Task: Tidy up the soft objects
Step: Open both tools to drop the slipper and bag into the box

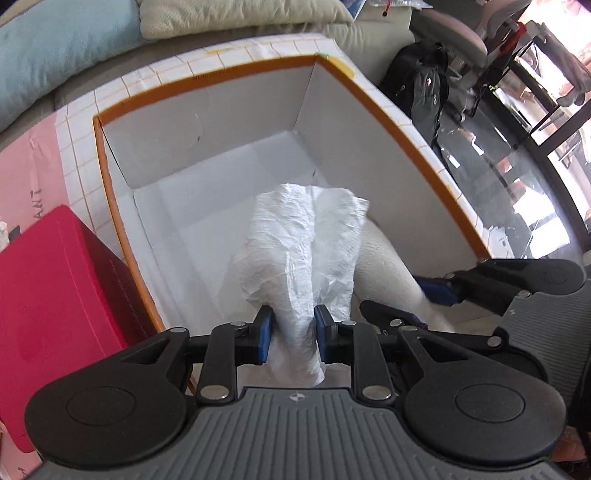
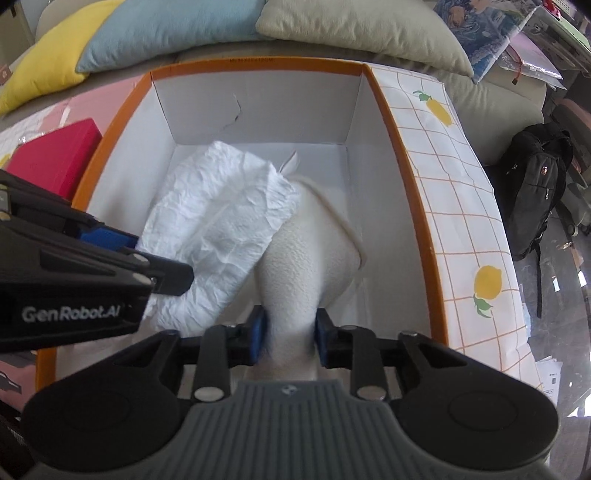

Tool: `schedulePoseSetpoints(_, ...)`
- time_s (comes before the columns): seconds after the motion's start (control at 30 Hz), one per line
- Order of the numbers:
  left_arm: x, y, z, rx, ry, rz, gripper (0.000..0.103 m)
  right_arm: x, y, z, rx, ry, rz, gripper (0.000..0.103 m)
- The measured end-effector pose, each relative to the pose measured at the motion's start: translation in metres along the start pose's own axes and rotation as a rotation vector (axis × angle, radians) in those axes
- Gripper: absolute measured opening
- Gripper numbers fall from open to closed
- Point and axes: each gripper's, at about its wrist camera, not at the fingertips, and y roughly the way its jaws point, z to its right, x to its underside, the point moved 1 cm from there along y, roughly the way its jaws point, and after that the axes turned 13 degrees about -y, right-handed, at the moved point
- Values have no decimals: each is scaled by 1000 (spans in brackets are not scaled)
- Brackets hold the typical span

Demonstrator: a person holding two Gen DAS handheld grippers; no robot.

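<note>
A white crinkled absorbent pad (image 1: 295,251) hangs over the open box (image 1: 207,79), with my left gripper (image 1: 293,332) shut on its near end. Beside it on the right, a cream fleece cloth (image 2: 306,243) droops into the same box (image 2: 258,62), its lower part resting on the white floor. My right gripper (image 2: 290,336) is shut on the cloth's near end, blue pads against both sides. The pad (image 2: 221,221) overlaps the cloth's left edge. Each gripper shows in the other's view: the right gripper (image 1: 406,299) at lower right, the left gripper (image 2: 147,254) at left.
The box has an orange rim and lemon-and-grid sides. A red box (image 1: 55,280) stands close against its left wall. Yellow (image 2: 44,66), blue (image 2: 166,29) and beige (image 2: 351,26) cushions lie behind. A black backpack (image 2: 535,184) sits on the floor to the right.
</note>
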Motion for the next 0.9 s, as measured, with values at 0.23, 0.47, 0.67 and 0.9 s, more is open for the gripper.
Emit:
schedulePoseSetpoints(0.23, 2, -7, -1, 44, -11, 11, 47, 2, 2, -2, 14, -25, -26, 40)
schedulePoseSetpoints(0.47, -4, -36, -6, 82, -30, 85, 75, 1, -14, -5, 55, -74, -28, 58)
schedulePoseSetpoints(0.67, 3, -65, -9, 116, -35, 156, 80, 0, -39, -5, 95, -87, -7, 68)
schedulePoseSetpoints(0.9, 21, -99, -17, 129, -27, 258, 80, 7, -78, -12, 151, -74, 63, 70)
